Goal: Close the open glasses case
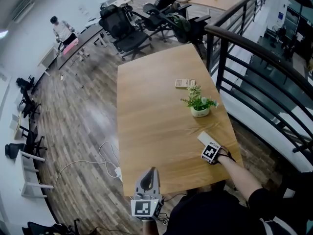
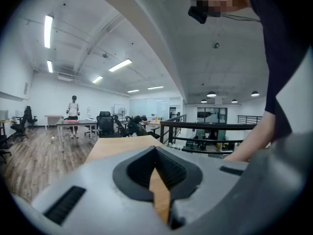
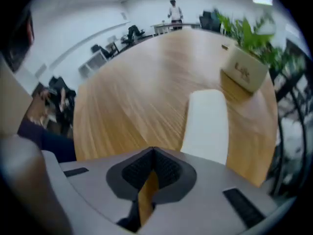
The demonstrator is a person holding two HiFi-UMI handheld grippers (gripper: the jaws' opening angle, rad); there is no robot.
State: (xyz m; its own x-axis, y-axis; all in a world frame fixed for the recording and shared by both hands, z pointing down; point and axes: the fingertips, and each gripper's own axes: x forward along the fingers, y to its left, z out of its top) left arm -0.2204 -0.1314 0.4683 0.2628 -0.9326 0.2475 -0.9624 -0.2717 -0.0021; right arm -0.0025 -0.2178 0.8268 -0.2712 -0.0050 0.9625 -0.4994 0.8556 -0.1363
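Observation:
The white glasses case (image 1: 203,137) lies flat on the wooden table (image 1: 156,121), near its front right edge. In the right gripper view the case (image 3: 207,125) is a smooth white oblong just beyond the jaws, and no raised lid shows. My right gripper (image 1: 210,152) points steeply down right behind the case; its jaws (image 3: 153,153) are shut with nothing between them. My left gripper (image 1: 152,171) hovers over the table's front edge, well left of the case. It is shut too (image 2: 156,153), empty, and faces along the tabletop.
A small potted plant (image 1: 199,103) stands just beyond the case, with a small flat card-like thing (image 1: 185,83) farther back. A black railing (image 1: 254,77) runs along the table's right side. Office chairs (image 1: 124,31) crowd the far end, and a cable (image 1: 98,160) lies on the floor at left.

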